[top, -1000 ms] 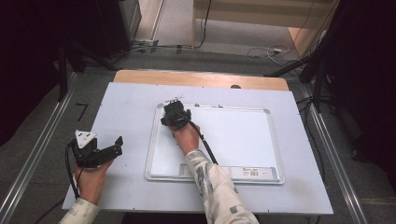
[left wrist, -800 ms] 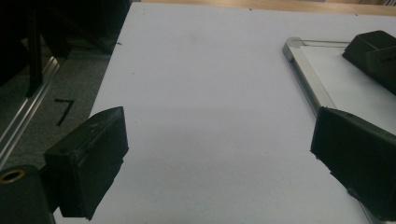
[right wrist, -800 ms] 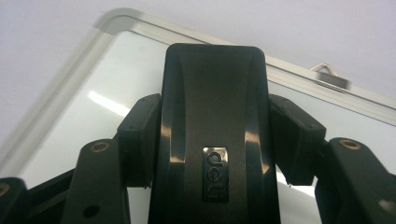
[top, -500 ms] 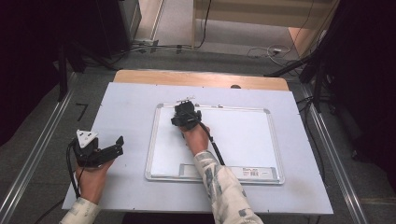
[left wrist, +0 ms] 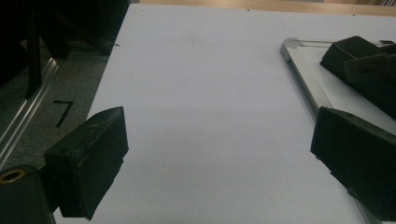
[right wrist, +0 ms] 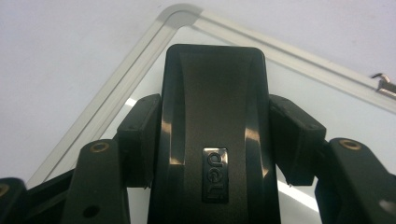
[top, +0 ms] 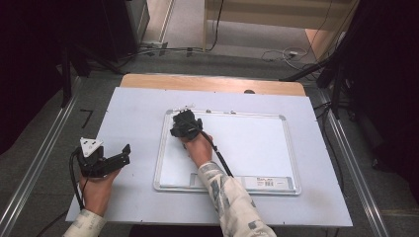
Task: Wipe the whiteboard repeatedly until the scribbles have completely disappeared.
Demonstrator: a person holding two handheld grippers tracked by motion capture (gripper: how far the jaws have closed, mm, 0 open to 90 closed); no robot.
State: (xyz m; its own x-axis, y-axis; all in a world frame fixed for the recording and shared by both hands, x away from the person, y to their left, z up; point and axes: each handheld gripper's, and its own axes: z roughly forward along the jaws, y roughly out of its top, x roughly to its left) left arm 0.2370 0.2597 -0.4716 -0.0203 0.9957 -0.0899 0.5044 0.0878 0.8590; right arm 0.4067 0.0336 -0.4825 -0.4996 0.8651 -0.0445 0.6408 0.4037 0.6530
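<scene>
Quick count: one whiteboard (top: 257,148) on the table, w/ one barcode sticker (top: 266,182) on its bottom frame. One black eraser (right wrist: 214,116), clamped btw the jaws of the right gripper (right wrist: 215,135). Grippers: two total, the other being the left gripper (top: 123,154), jaws apart, nothing in 'em. Two hands, one per gripper. One white table (top: 138,103). One wooden board (top: 212,83) along its far edge.

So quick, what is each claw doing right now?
Left claw: open, holding nothing, over the table.
Right claw: shut on a black eraser at the whiteboard corner.
</scene>
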